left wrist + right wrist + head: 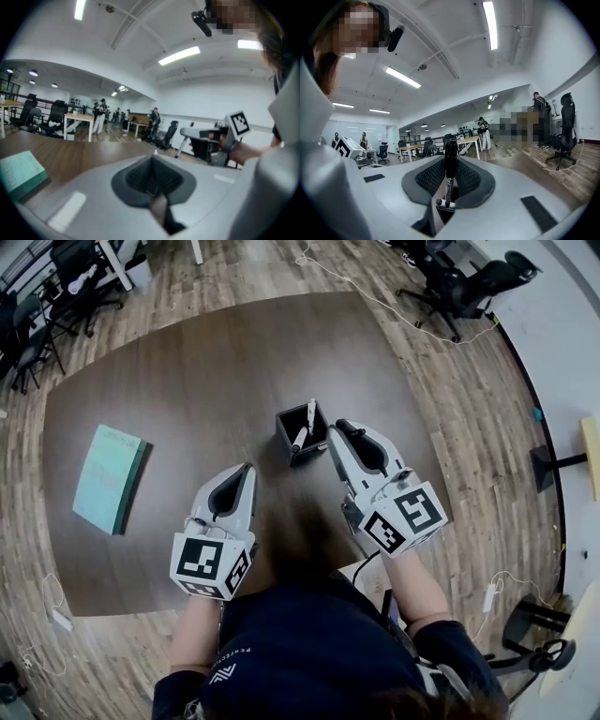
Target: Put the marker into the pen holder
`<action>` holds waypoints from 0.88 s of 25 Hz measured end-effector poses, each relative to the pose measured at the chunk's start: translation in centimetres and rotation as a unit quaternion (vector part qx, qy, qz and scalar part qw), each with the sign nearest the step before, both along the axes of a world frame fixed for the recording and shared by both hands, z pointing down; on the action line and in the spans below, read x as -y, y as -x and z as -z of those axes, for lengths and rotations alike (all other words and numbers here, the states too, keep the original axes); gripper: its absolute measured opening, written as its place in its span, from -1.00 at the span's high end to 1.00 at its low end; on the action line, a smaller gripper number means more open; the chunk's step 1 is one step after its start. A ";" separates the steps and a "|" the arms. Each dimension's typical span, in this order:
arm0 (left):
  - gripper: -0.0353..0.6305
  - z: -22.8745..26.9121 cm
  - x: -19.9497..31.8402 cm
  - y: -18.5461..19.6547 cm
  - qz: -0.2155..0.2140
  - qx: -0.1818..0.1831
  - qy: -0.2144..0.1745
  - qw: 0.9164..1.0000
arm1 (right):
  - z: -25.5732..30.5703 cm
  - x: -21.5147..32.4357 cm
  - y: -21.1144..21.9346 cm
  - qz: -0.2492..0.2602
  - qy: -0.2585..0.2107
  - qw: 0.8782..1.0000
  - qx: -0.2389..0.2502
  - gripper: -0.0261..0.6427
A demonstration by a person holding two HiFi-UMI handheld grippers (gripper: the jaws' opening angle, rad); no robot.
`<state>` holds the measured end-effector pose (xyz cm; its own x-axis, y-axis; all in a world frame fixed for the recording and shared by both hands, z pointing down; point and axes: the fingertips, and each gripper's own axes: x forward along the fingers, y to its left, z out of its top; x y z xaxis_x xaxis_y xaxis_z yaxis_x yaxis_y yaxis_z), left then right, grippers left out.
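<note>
Black marker (pixel 450 164) pinched upright in jaws of right gripper (pixel 336 427); not in pen holder (pixel 289 452); right gripper's tip just beside holder's right wall, on table (pixel 169 390); pale pens (pixel 310 414), seemingly two, standing inside holder; left gripper (pixel 246 470) near holder's left, jaws pressed together, nothing between; remaining, by judgement: bring marker over opening, lower, release.

Head camera is looking steeply down at the counter (pixel 187 381); cameras on left gripper (pixel 248 467) and right gripper (pixel 338 425) are looking outward across it.
</note>
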<state>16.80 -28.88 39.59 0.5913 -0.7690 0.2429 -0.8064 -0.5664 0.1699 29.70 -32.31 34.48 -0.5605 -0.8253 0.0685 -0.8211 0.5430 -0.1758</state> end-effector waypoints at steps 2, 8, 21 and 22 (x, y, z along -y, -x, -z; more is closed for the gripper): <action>0.87 -0.3 0.1 0.1 0.010 0.002 0.004 1.000 | -0.3 0.7 -0.3 -0.003 -0.005 1.000 0.001 0.76; 0.87 -1.0 0.1 1.0 0.036 0.006 0.010 0.999 | -2.2 1.8 -0.1 0.003 -0.005 1.000 -0.016 0.76; 0.87 -1.9 -0.3 2.1 0.065 0.007 0.021 0.998 | -6.0 2.3 1.5 0.025 0.001 0.997 -0.066 0.75; 0.87 -2.0 -0.3 2.2 0.067 0.006 0.023 0.998 | -6.2 2.2 1.5 0.027 0.005 0.997 -0.068 0.75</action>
